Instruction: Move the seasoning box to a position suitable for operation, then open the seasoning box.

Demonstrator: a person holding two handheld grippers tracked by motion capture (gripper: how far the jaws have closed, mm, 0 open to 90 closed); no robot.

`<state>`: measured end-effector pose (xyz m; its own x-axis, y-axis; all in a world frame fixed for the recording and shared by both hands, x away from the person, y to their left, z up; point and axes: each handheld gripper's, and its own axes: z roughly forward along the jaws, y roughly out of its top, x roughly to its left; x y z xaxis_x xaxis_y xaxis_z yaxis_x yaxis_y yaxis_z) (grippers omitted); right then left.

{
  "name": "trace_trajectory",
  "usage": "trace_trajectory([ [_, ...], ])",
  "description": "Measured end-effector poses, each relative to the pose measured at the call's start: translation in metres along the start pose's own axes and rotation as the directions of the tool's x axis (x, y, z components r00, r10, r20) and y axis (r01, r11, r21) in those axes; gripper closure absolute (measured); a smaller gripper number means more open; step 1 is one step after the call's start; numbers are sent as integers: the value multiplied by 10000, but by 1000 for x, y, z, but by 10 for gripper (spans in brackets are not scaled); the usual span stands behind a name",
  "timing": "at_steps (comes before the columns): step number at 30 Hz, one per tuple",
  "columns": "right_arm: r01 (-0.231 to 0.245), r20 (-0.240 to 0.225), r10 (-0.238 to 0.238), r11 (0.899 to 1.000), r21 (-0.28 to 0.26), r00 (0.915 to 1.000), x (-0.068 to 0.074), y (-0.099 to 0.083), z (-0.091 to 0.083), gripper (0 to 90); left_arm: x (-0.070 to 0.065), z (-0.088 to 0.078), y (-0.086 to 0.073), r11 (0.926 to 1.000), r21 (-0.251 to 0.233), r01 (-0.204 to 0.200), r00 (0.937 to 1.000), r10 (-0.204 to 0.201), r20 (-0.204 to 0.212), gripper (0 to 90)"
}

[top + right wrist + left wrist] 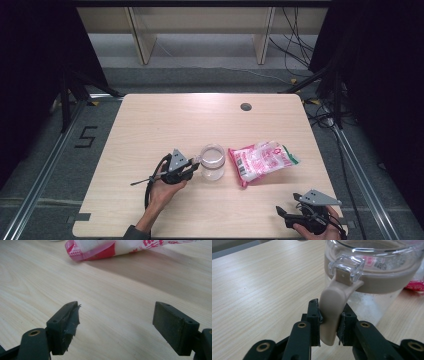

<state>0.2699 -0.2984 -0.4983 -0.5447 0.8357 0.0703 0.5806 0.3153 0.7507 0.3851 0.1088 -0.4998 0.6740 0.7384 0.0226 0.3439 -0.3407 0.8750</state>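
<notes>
We have the left gripper (329,320) clamped on the beige handle (332,312) of the clear jar (372,285): its fingers (314,315) press the handle from both sides, narrow, with the jar standing on the table (165,120) straight ahead of them. The hold sits low on the handle, close to its free end, and that is our first worry. If we lift or pull from here, the rounded plastic could slide out between the pads, or the jar could swing about the handle's hinge at the clear clip (348,267) and tip.

Our right gripper (116,322) waits near the front edge of the table with its fingers (65,322) spread wide and nothing between them, so the jar body has no second support. A tug on the handle alone may drag the jar across the wood instead of opening or raising it.

Beyond the left fingers, just past the jar on its far side, lies the pink and white bag (262,161), near the jar and perhaps touching it; we cannot tell which. A sideways shove of the jar would push into the bag and crumple or shift it. Seen from the right fingers, the bag (120,247) lies well ahead, so a reach towards it crosses bare table and risks little, unless we sweep wide and knock the jar.
</notes>
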Motion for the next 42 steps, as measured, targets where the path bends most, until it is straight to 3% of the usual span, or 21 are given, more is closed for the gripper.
trace_trajectory([
  [1,81,-49,-81,10000,16,10000,0,0,0,219,1,0,1,9997,23,-260,9997,260,-24,745],
  [3,42,-48,-42,10000,9,10000,0,0,0,219,3,2,1,9998,-25,-210,9997,210,81,746],
  [4,-518,81,517,9984,226,9986,3,0,-1,219,2,3,1,10000,-39,62,9999,-62,145,746],
  [5,-60,55,60,10000,14,10000,-1,0,0,219,1,4,2,10000,-73,62,9999,-61,136,746],
  [7,21,-60,-21,10000,-3,10000,-2,0,0,219,2,5,3,9999,-70,-150,9997,151,208,745],
  [11,-8,-2,8,10000,71,10000,-1,0,0,219,2,7,4,9999,-39,-92,9996,93,261,745],
  [12,-414,-1,414,9991,101,9991,2,0,0,219,2,7,4,9999,-39,-92,9996,93,261,743],
  [13,-414,-1,414,9991,101,9991,2,0,0,219,2,7,4,9999,-69,131,9996,-129,269,743],
  [14,67,2,-67,9999,75,10000,-2,0,0,219,3,7,4,10000,-87,-29,9997,31,257,742],
  [19,-239,-20,239,9997,20,9997,-1,-1,0,219,2,7,3,9995,-169,261,9992,-256,315,727],
  [22,110,-83,-110,9999,22,9999,-2,0,0,219,1,3,3,9999,-43,117,9993,-116,342,662],
  [23,82,-115,-82,10000,-3,9999,-1,1,1,219,2,1,3,9996,48,-264,9992,263,290,608],
  [24,82,-115,-82,10000,-3,9999,-1,1,1,219,0,0,2,10000,83,-23,9995,21,301,608],
  [25,111,75,-111,9999,19,9999,0,2,3,219,1,-3,2,9999,113,-128,9997,125,228,567],
  [26,-202,136,200,9997,159,9997,3,2,2,219,1,-6,2,9999,142,-49,9999,46,156,523],
  [27,127,-14,-127,9999,108,9999,0,2,2,219,2,-9,3,9998,188,-32,9999,29,159,476],
  [31,195,-112,-195,9998,47,9997,0,2,2,219,2,-18,11,9993,331,-177,9993,166,335,375],
  [33,183,-141,-182,9998,62,9997,0,2,3,219,1,-23,16,9996,40,284,9992,-285,266,346],
  [38,144,-99,-144,9999,57,9998,0,1,2,219,-1,-35,25,9993,-342,117,9987,-100,503,349],
  [41,152,-85,-151,9999,50,9998,0,0,1,219,-3,-39,25,9987,-513,36,9980,-3,634,512],
  [42,-200,13,200,9997,114,9998,3,0,0,219,-2,-41,25,9982,-570,-175,9979,210,613,566],
])
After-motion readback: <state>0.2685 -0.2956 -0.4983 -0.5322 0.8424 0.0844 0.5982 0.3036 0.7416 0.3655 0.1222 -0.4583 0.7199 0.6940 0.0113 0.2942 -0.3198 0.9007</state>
